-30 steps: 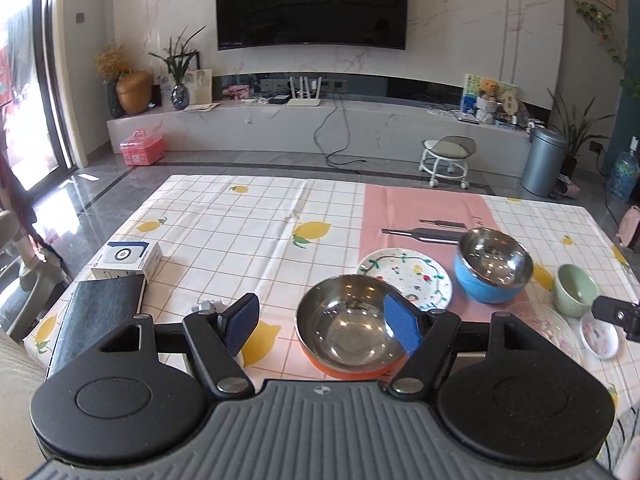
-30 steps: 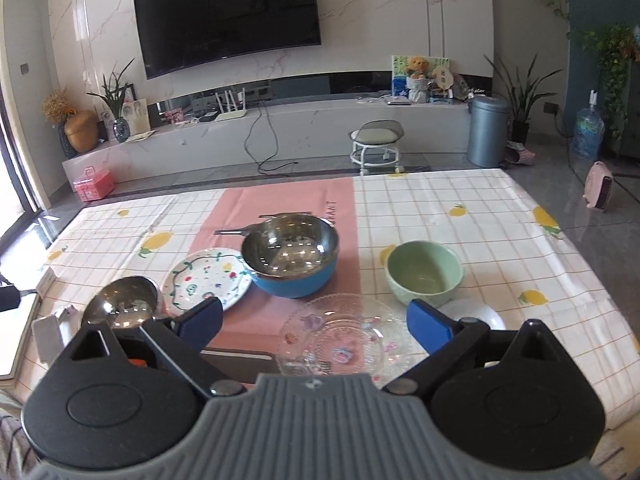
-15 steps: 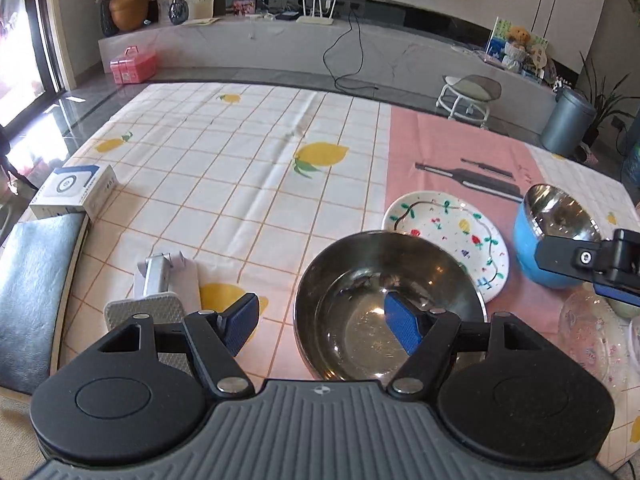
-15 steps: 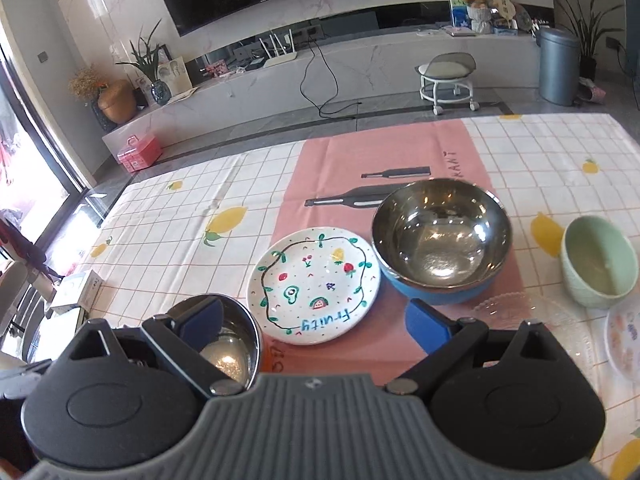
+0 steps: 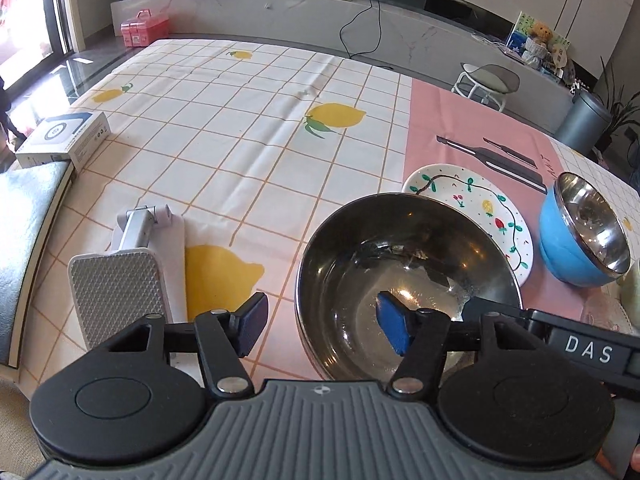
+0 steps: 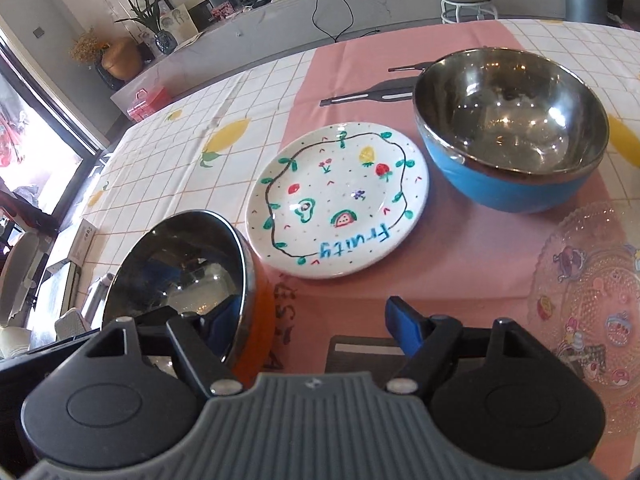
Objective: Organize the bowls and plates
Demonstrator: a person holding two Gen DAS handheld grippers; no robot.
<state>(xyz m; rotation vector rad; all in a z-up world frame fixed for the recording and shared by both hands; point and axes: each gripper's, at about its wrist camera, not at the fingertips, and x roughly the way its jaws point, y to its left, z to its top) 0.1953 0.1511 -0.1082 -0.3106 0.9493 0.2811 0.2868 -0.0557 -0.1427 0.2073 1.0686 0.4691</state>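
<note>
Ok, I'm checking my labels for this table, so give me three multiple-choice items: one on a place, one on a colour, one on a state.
1. The plate lies: A) between the orange bowl and the blue bowl; B) inside the blue bowl; C) on top of the orange bowl.
2. The plate's lettering is: A) red; B) blue; C) black.
3. The blue bowl is: A) upside down; B) full of food; C) upright and empty.
Answers: 1 A, it sits on the cloth with a bowl at either side; 2 B, "Fruity" is written in blue; 3 C, its bare steel inside faces up.
</note>
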